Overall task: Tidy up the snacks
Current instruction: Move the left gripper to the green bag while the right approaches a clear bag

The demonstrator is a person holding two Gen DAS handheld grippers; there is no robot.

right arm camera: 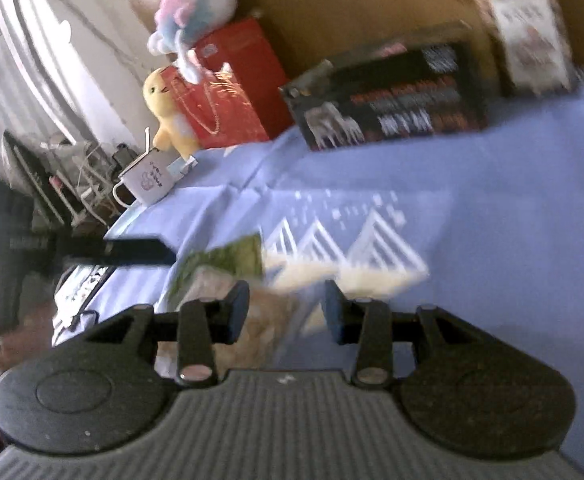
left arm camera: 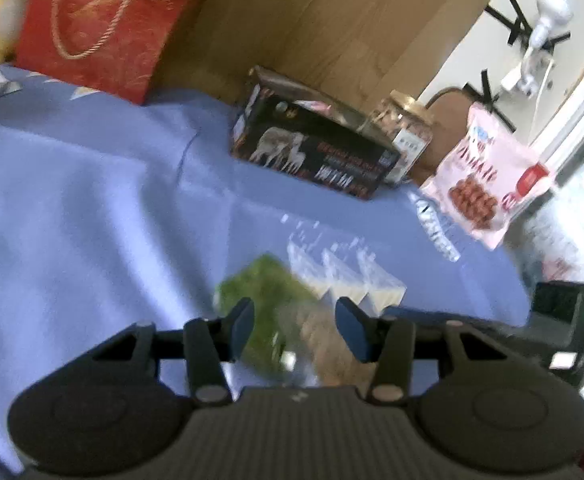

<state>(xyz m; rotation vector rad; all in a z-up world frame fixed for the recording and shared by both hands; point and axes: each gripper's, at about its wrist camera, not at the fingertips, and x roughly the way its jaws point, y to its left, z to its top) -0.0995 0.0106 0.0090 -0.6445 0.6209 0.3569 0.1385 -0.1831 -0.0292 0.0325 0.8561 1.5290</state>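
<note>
On the blue-clothed bench (left arm camera: 91, 200), green snack packet (left arm camera: 267, 304) between both grippers' (left gripper (left arm camera: 295, 326), right gripper (right arm camera: 284, 308)) parted, unclamped fingers; simultaneous grabs risk tearing it.

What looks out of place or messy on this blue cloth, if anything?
Nothing is spilled or visibly damaged. The green snack packet lies askew beside three small clear sachets, apart from the black box at the back. The pink snack bag sits tilted at the cloth's edge. The pictures are blurred, so fine detail is uncertain.
</note>
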